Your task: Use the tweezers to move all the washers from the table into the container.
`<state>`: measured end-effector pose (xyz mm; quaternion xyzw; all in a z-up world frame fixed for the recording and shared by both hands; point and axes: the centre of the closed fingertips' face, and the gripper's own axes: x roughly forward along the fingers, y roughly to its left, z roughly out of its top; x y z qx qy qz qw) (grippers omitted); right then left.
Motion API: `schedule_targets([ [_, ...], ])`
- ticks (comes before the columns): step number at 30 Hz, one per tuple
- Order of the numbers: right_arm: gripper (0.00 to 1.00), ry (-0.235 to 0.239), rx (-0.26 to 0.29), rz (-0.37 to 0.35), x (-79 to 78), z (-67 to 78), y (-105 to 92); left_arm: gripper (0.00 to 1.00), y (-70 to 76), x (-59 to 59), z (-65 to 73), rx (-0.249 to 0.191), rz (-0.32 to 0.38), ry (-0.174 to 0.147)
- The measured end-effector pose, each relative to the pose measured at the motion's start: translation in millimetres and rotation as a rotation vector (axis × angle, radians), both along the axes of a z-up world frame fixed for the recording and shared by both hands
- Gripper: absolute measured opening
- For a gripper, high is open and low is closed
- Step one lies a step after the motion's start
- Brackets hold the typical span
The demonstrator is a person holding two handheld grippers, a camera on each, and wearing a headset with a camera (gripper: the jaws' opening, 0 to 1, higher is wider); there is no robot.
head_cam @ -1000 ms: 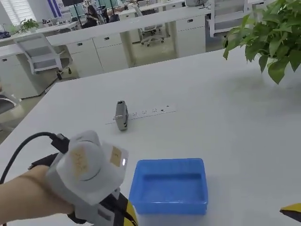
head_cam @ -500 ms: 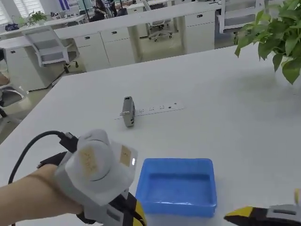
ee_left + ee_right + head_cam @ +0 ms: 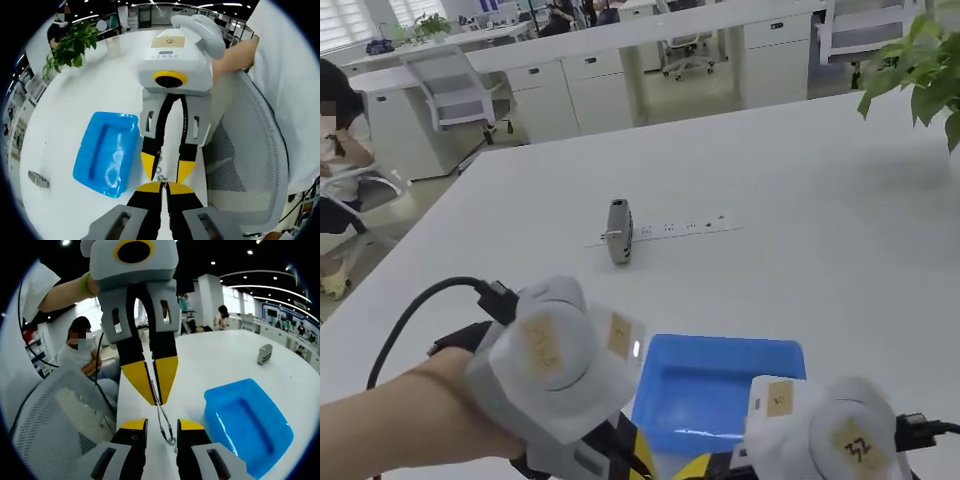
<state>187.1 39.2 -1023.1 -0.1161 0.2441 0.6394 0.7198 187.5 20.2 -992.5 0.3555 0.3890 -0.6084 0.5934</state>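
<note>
Left gripper (image 3: 157, 390) has its jaws pinched narrow on the thin metal tweezers (image 3: 161, 415), gripping high on the shank. That likely leaves the tips free to work and lets the jaw squeeze close them. The tweezers point straight out from the left gripper into the gap of the right gripper (image 3: 163, 426), which faces it nose to nose. The right gripper's jaws sit moderately apart and hold nothing, flanking the tweezer tips, probably to steady or guide them. A small metal ring washer (image 3: 171, 441) sits at the tweezer tips on the white surface (image 3: 800, 230), between the right gripper's jaws. I can't tell whether it is pinched or just touched. The blue rectangular plastic container (image 3: 715, 385) looks bare inside and lies just ahead of both grippers, so the carry should be short. The right gripper view gives the tweezers and washer clearly. The left gripper view gives the left gripper's own shut tips and tiny bright specks beyond them, too small to count. The head view adds layout: container between the two housings, with a white power strip (image 3: 670, 228) and a grey block (image 3: 619, 230) well beyond.
</note>
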Motion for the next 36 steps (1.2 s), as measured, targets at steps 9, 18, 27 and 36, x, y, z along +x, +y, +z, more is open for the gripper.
schedule_targets([
  [9,0.04,-0.027,0.009,0.039,2.3,-6.7,9.0,0.0,-0.7,2.4,-0.7,-0.017,0.036,-0.017],
  [18,0.03,0.011,0.06,-0.011,6.9,-5.9,6.3,0.11,-10.4,6.9,27.8,-0.363,0.379,-0.091],
  [27,0.02,0.068,0.095,-0.091,15.4,-5.2,2.9,0.28,9.4,-34.7,21.5,-0.562,0.714,-0.079],
  [36,0.02,0.144,0.11,-0.144,16.9,-2.8,-4.5,0.53,25.4,-35.5,22.1,-0.658,0.984,-0.245],
])
